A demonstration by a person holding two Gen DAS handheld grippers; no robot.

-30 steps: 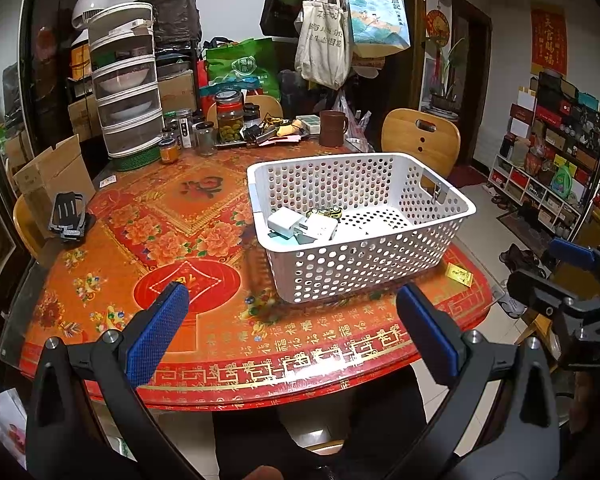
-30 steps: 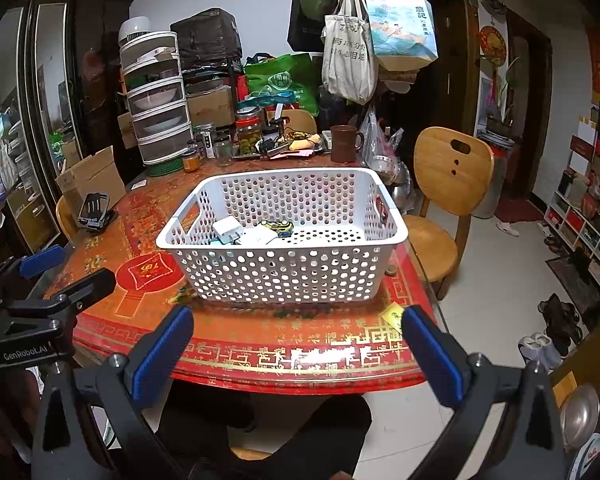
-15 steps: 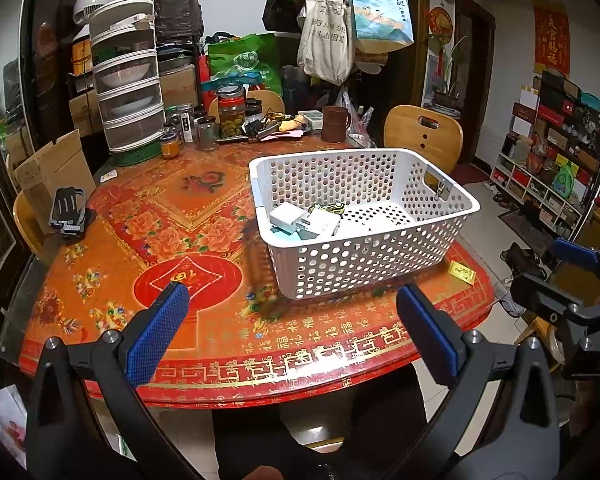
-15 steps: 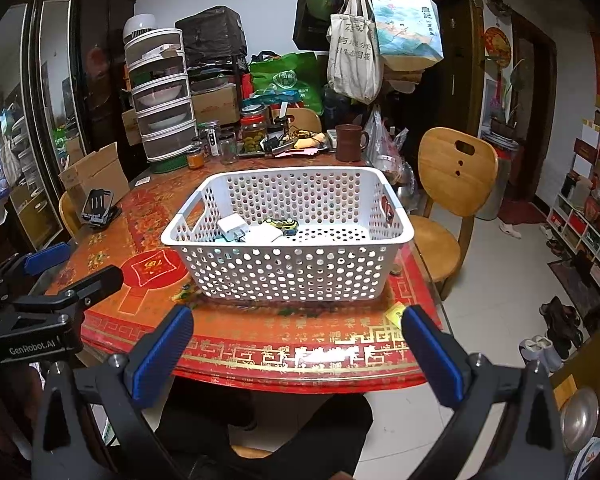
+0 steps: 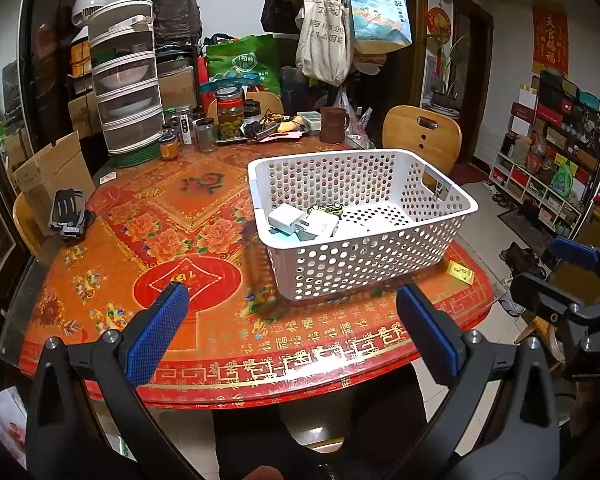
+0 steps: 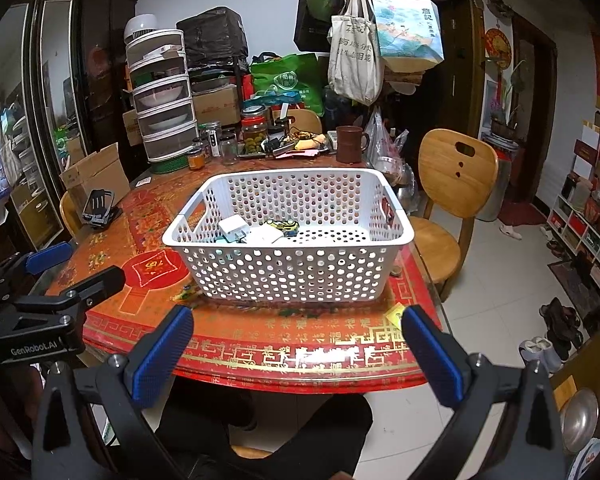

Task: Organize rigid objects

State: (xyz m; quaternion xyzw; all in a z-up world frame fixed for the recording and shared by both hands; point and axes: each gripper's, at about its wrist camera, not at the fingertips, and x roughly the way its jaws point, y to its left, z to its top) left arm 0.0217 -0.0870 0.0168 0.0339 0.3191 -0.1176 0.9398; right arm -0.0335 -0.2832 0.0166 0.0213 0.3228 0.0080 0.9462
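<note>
Both grippers hovering off the near edge of the table [image 5: 112,216], left gripper [image 5: 292,320] and right gripper [image 6: 296,340] each spread wide, holding nothing. White perforated basket [image 6: 288,268] sitting on the table's right half, carrying white chargers [image 5: 300,222] and a small yellow toy car [image 6: 283,226] at its left end. Yellow packet [image 5: 461,272] lying just right of the basket, near the table edge.

A cluttered room: white walls, pale tiled floor [image 6: 496,280], wooden chair [image 6: 452,184], dark cabinet [image 6: 60,80] at left.
</note>
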